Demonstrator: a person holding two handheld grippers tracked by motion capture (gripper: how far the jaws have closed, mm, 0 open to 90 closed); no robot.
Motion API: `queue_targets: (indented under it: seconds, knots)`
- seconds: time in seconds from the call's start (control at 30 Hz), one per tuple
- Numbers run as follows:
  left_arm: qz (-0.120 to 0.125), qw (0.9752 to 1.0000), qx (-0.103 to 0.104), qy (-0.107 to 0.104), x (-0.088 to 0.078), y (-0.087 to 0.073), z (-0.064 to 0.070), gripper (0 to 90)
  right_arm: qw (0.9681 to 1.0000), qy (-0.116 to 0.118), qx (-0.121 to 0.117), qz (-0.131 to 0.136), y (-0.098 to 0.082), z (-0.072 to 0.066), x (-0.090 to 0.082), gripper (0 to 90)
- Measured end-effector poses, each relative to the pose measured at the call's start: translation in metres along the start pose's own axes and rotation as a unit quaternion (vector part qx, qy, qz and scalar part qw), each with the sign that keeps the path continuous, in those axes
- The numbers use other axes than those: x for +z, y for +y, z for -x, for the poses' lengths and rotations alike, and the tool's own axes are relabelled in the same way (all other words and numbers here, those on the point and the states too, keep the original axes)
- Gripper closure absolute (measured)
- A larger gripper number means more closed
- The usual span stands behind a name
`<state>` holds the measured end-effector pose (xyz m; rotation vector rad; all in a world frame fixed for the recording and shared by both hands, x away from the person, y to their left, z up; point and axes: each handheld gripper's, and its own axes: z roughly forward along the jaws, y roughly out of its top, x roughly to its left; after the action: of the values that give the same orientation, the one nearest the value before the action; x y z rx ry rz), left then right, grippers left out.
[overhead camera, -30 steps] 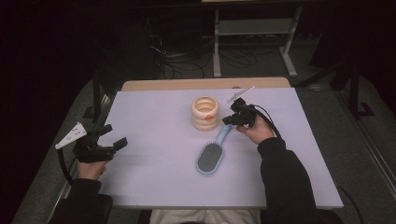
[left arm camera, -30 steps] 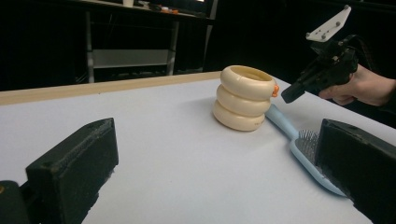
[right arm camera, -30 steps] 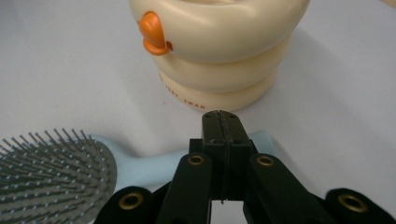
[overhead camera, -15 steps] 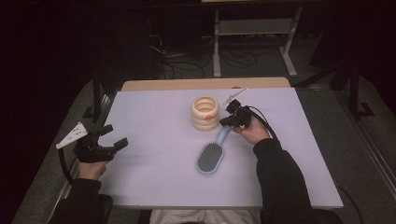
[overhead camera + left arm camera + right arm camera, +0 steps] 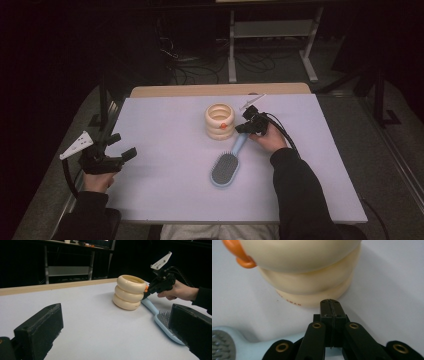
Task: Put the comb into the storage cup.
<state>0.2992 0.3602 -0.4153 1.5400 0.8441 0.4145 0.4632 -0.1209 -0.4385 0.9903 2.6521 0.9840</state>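
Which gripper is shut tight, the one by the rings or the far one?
The right gripper, beside the cream ring stack, is shut. The left gripper stands open.

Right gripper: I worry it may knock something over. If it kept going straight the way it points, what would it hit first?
Most likely the cream ringed holder: the shut right gripper points at its lowest ring, just short of it. The blue hairbrush lies beneath, off that line.

Between our own two black jaws, set wide apart, we see a cream ringed holder at one o'clock. At two o'clock a hand brings the other gripper beside it, above a blue hairbrush.
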Motion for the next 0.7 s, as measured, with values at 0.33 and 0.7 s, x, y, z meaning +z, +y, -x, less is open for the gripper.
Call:
queue_targets:
  seconds: [0.33,0.7]
  knots:
    - [-0.001,1.0000,0.001,-0.001,0.0002,0.0000,0.0001,0.0,1.0000,-0.001,-0.001,-0.007,0.0016,0.0019,0.0062,88.5]
    - [-0.005,1.0000,0.000,-0.003,0.0008,-0.0002,0.0004,0.0,0.9999,-0.005,0.001,-0.013,-0.0010,0.0038,0.0019,88.5]
